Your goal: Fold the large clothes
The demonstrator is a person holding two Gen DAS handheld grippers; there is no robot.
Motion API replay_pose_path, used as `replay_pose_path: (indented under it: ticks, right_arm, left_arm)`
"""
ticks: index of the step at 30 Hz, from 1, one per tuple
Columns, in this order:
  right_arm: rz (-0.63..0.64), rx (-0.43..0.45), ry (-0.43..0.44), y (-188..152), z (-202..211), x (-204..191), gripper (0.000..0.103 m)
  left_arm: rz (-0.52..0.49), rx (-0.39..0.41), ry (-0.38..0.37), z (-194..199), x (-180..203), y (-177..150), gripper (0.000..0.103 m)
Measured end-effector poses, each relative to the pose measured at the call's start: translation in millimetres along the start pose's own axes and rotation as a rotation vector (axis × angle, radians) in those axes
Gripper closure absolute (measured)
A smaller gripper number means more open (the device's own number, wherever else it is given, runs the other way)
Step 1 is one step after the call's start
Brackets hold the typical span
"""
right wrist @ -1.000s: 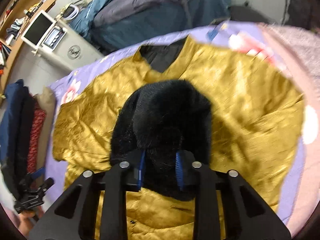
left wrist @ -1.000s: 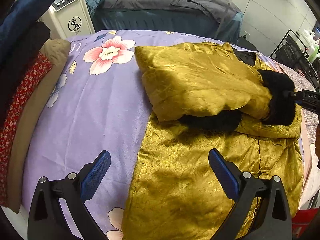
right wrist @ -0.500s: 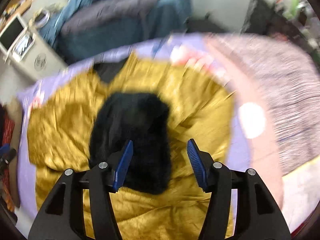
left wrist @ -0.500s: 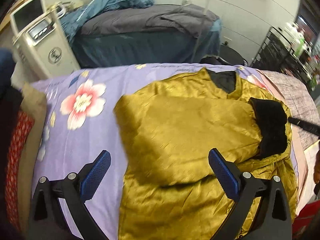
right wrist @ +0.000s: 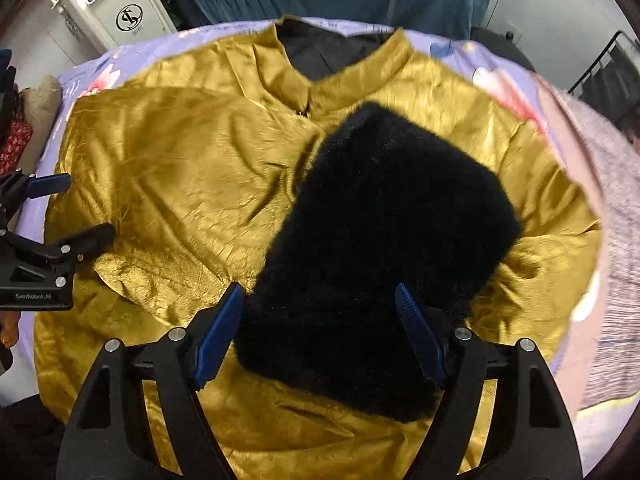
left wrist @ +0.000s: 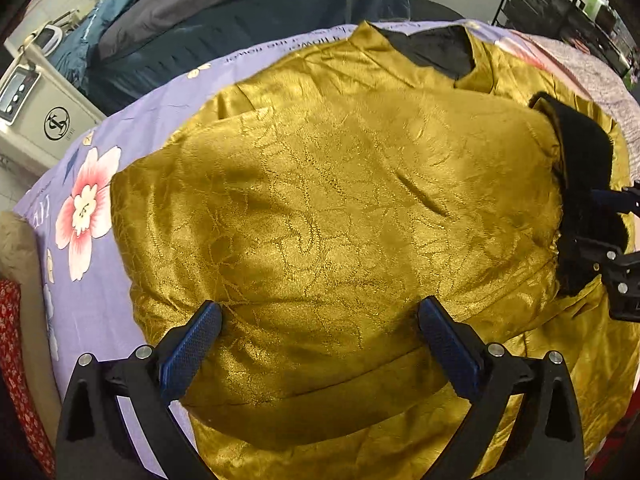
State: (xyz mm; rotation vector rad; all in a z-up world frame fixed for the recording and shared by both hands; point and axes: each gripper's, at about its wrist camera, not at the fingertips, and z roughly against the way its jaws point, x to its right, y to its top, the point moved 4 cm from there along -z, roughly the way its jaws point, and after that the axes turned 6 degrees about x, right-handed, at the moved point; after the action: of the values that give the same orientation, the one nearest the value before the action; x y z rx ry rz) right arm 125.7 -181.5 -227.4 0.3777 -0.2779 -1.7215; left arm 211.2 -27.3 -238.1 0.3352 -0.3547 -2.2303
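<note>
Gold satin jacket [left wrist: 340, 200] lies on the lilac floral sheet [left wrist: 92, 280]. Left gripper [left wrist: 316, 344] spread wide over its folded sleeve; right gripper [right wrist: 320, 328] gapes astride the black fur cuff [right wrist: 380, 248], at three o'clock of the sleeve, neither grasping.

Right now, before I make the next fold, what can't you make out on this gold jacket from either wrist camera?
- Hem of the gold jacket: cut off in both views by the bottom edge and the left gripper and right gripper.
- Its right sleeve: none shows in either view.
- Front closure: covered in both views by the folded sleeve and black fur cuff.
</note>
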Motion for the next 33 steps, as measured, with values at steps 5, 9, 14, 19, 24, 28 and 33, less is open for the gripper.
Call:
replay_pose_path:
  ticks: [5,9,14,19,24,28,33]
  right_arm:
    - [0.044,-0.026,-0.018,1.3,-16.4,-5.0,0.016]
    - [0.094,-0.077,-0.073,2.9,-33.6,-14.1,0.005]
    - [0.075,-0.086,-0.131,5.6,-39.5,-19.5,0.005]
    - [0.074,-0.068,-0.118,17.6,-28.6,-25.0,0.005]
    - [-0.03,0.117,-0.011,18.0,35.3,-21.9,0.005]
    - [-0.178,0.146,0.07,-8.4,68.9,9.9,0.005]
    - [-0.322,0.071,0.075,-67.0,74.5,65.4,0.005]
  left_arm:
    - [0.033,0.001,-0.024,-15.2,-2.4,1.5,0.005]
    - [0.003,0.025,0.0,-23.4,2.8,2.8,0.005]
    - [-0.012,0.003,0.038,-27.0,8.2,6.7,0.005]
    - [-0.002,-0.036,-0.003,-17.3,3.0,13.4,0.005]
    - [0.045,0.103,-0.023,28.3,-15.6,8.9,0.006]
    - [0.101,0.135,-0.038,54.9,-43.2,-20.9,0.006]
    - [0.129,0.053,-0.013,62.2,-77.0,-87.8,0.007]
